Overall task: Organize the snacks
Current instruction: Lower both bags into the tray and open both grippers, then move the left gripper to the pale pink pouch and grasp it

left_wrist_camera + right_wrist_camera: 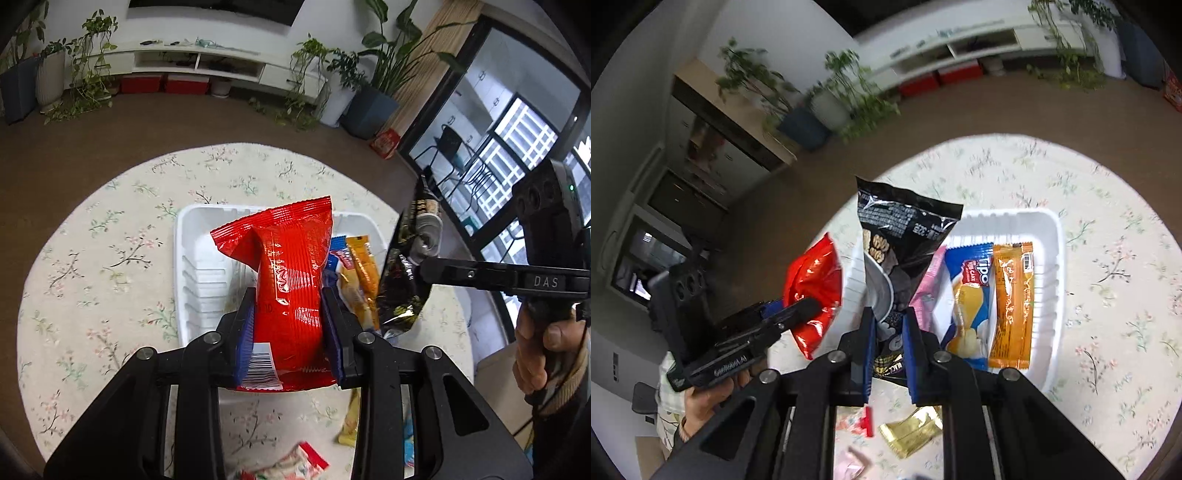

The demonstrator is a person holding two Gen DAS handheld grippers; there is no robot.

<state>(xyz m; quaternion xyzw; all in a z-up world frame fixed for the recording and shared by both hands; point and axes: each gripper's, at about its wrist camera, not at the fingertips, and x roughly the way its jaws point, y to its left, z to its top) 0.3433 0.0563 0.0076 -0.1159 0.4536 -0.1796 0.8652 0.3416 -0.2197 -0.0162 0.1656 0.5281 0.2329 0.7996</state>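
Brown carpet surrounds a round table (110,229) under a pale floral cloth, with potted plants (85,66) and a low white shelf unit (207,62) along the far wall; on the cloth sits a white tray (192,258), ribbed along its inner walls

Inside the tray, toward one side, lie a blue cake packet (969,295) and an orange bar wrapper (1012,306) side by side, with a pink packet (929,288) just beside the blue one, partly hidden; the rest of the tray floor shows bare

Left gripper (290,314): its blue-padded tongs are clamped on a red snack bag (291,273), which stands upright between them, above the tray's near edge; right gripper (890,332): tongs pinched on the lower part of a black snack bag (897,236), held above the tray's edge next to the red bag; the two bags are near each other but apart

Loose on the cloth on the near side of the tray are a gold wrapper (912,432), a small red-edged packet (860,421) and a floral-printed packet (291,465); a hand (535,350) grips the right tool's handle
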